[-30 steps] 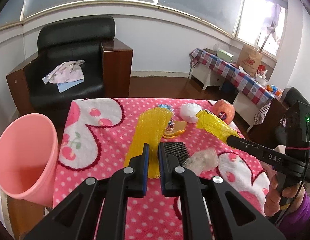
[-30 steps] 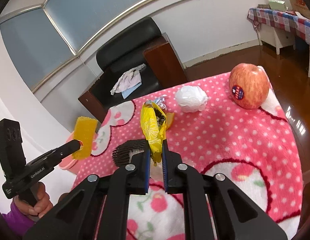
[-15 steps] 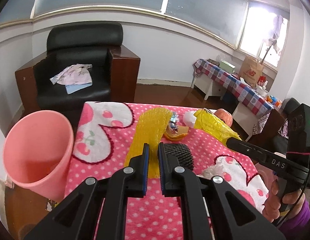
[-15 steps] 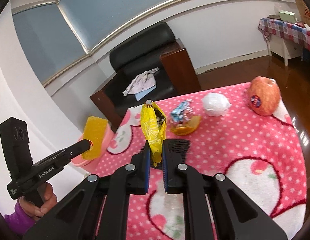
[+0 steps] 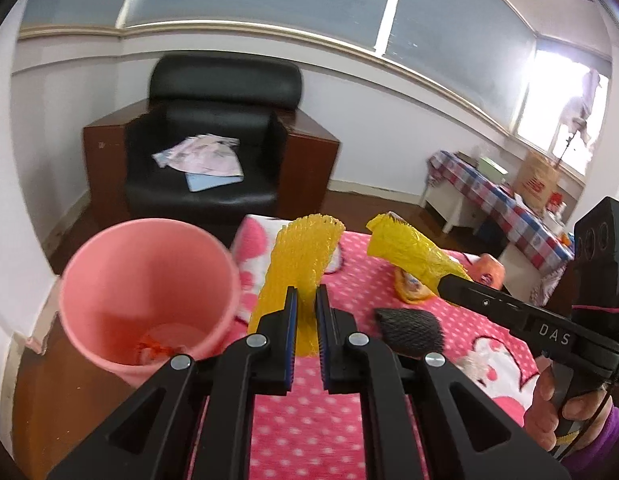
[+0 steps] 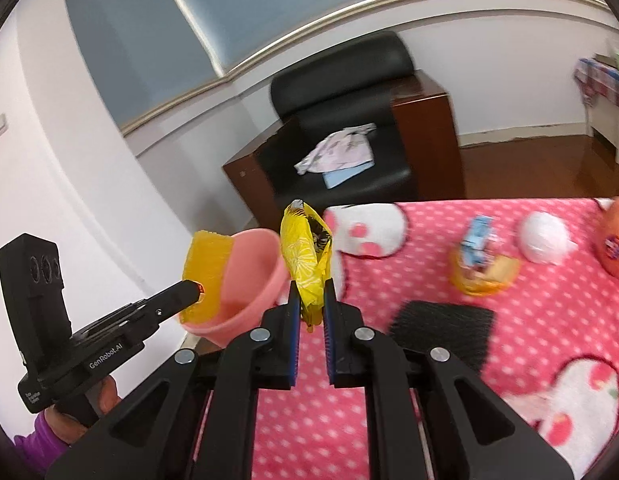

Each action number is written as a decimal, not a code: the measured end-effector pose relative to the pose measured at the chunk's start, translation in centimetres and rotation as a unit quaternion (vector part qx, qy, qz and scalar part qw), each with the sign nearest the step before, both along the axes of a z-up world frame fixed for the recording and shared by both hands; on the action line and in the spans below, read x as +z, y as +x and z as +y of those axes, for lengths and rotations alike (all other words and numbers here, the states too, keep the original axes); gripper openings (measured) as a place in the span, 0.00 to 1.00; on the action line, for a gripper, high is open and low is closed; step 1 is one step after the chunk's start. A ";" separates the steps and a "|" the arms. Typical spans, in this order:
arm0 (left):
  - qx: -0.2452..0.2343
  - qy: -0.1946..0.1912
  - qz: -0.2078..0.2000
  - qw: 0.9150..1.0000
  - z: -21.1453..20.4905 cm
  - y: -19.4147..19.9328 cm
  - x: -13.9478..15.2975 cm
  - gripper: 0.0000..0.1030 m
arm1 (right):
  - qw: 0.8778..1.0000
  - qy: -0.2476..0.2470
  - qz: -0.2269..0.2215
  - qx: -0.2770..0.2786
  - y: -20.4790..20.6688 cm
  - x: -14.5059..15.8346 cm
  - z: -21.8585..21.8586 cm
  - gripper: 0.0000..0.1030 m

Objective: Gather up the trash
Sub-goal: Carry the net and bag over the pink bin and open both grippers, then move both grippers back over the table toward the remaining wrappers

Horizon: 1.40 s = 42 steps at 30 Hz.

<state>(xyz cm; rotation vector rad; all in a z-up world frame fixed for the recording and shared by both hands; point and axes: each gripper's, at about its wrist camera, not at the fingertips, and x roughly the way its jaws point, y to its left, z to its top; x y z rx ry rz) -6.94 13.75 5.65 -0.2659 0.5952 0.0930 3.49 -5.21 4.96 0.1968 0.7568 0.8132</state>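
Observation:
My left gripper (image 5: 306, 296) is shut on a yellow foam net (image 5: 303, 252), held upright just right of the pink bin (image 5: 149, 276). From the right wrist view the same net (image 6: 207, 268) sits at the bin's rim (image 6: 265, 264). My right gripper (image 6: 309, 292) is shut on a yellow snack wrapper (image 6: 305, 256), carried above the table's left edge beside the bin. That wrapper (image 5: 413, 252) shows at the right in the left wrist view. Some trash lies in the bottom of the bin.
On the pink dotted table cover (image 6: 509, 320) lie a black foam net (image 6: 441, 332), an orange peel with a blue wrapper (image 6: 481, 268), a white wad (image 6: 545, 236) and an apple (image 6: 617, 248). A black armchair (image 5: 205, 152) stands beyond the table. A person's hand (image 5: 565, 400) holds the right gripper.
Both grippers have swung left toward the pink bin, each still holding its piece. The bin now looms larger and nearer the middle of both views.

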 end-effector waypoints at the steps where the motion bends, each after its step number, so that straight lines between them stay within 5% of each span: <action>1: 0.010 0.002 0.000 1.000 0.8 -0.2 0.0 0.08 | 1.000 -0.003 -0.001 0.009 0.1 0.1 1.2 0.10; 17: 0.093 -0.013 0.027 0.995 10.0 -1.3 -3.9 0.08 | 0.994 -0.060 0.020 0.089 0.3 -1.9 14.7 0.10; 32: 0.112 -0.022 0.059 0.992 13.3 0.4 -7.1 0.09 | 0.990 -0.093 0.053 0.090 1.3 -5.3 20.1 0.12; 38: 0.124 -0.018 0.061 0.990 13.6 0.5 -7.2 0.33 | 0.990 -0.089 0.071 0.082 2.0 -5.9 20.9 0.33; 42: 0.127 -0.019 0.059 0.990 13.6 0.3 -6.9 0.34 | 0.990 -0.086 0.067 0.085 1.9 -5.8 20.7 0.36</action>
